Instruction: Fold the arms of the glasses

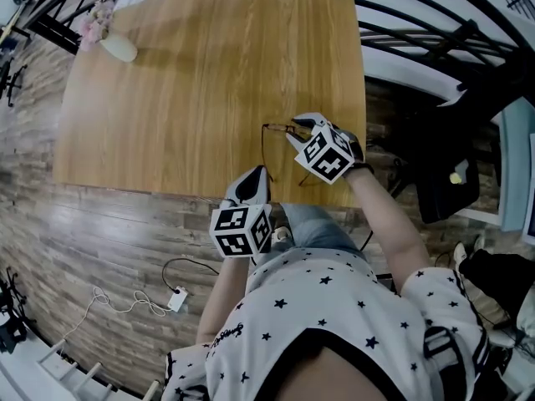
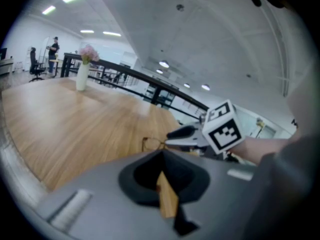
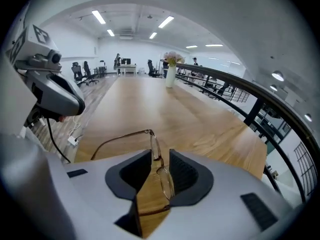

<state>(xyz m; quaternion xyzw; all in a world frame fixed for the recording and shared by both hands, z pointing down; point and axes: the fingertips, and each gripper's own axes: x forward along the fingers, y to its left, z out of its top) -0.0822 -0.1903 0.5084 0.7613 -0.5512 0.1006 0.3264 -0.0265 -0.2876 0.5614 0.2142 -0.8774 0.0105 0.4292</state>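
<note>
- While the thin, brown wire glasses are lying near the near right edge of the table, their front is being straddled by the right gripper, whose ribbed dark pads are being held apart, not pressing.
- The curved arms are being shown spread open.
- The left gripper is being held closed and empty at the table's near edge.
- The smooth, grained wooden top is being shared with a white vase of pink flowers.
- The table is being flanked by a plank floor and black railings.

Glasses stand between the right tool's parted jaws.
</note>
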